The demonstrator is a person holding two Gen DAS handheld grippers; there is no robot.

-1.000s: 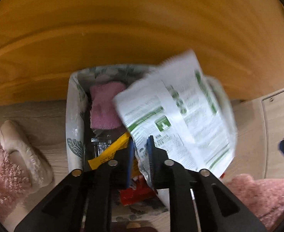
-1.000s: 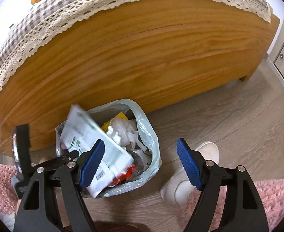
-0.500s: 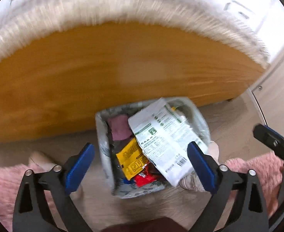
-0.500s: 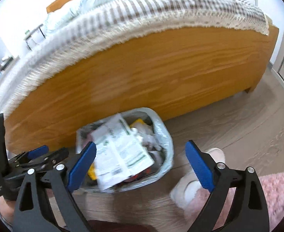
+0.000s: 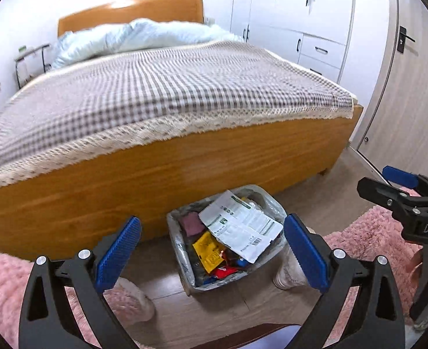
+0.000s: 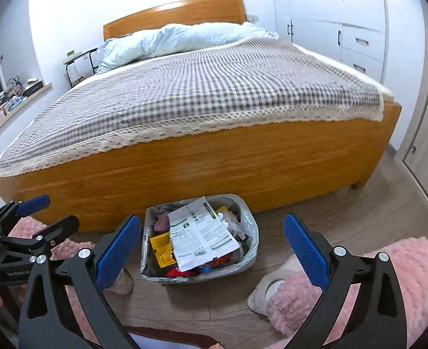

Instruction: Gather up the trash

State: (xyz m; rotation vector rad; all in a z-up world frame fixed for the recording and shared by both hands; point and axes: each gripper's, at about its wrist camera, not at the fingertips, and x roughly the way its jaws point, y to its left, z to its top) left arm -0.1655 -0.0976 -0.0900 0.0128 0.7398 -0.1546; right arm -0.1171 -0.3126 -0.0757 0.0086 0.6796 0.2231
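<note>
Both grippers, left (image 5: 212,250) and right (image 6: 212,250), gape empty above the bin (image 6: 250,224) at six o'clock below the bed (image 6: 214,168); its light, crinkly wrapper (image 6: 202,235) likely lifts best by an edge.

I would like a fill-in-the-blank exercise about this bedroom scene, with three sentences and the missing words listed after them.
1. The lined trash bin stands on the floor against the ____ side board of the bed.
2. On top of the trash lies a large white printed packet with ____ markings.
3. Both the left gripper and the right gripper are ____, with nothing between the blue pads.

Missing words: wooden; green; open
</note>
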